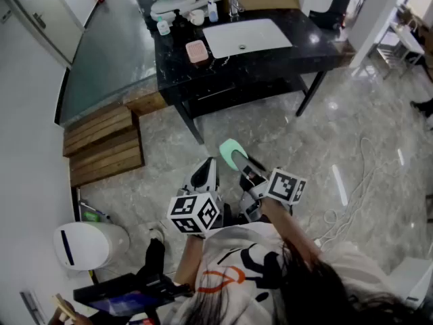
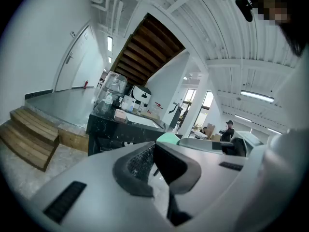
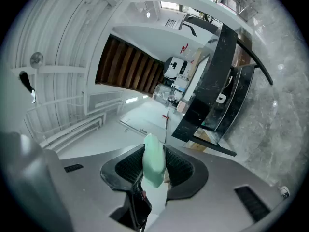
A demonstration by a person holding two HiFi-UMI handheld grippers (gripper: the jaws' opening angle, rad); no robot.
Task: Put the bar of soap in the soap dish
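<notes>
Currently both grippers are held close to the person's body, well apart from the black glossy desk [image 1: 270,59].

- right gripper [image 1: 242,168]: jaws pinching the mint-green oval bar of soap [image 1: 232,153]. In the right gripper view the bar [image 3: 153,158] stands edge-on between the 2 dark ribbed pads [image 3: 178,168], its upper end poking out past the tips. The gripper [image 3: 154,167] points roughly level.
- left gripper [image 1: 206,171]: jaws pressed together, nothing between them; in the left gripper view the tips [image 2: 153,153] meet, and a sliver of the green bar shows just beyond them [image 2: 169,138].
- pink rounded-square soap dish [image 1: 197,51]: sits on the desk top, just left of the white rectangular sink basin [image 1: 247,38]. Bottles and small containers [image 1: 162,26] cluster behind it.
- 2 pale wooden steps [image 1: 101,144] lie left of the desk on the grey marble floor [image 1: 338,134].
- Soap is in the air over the floor, apart from the dish.
</notes>
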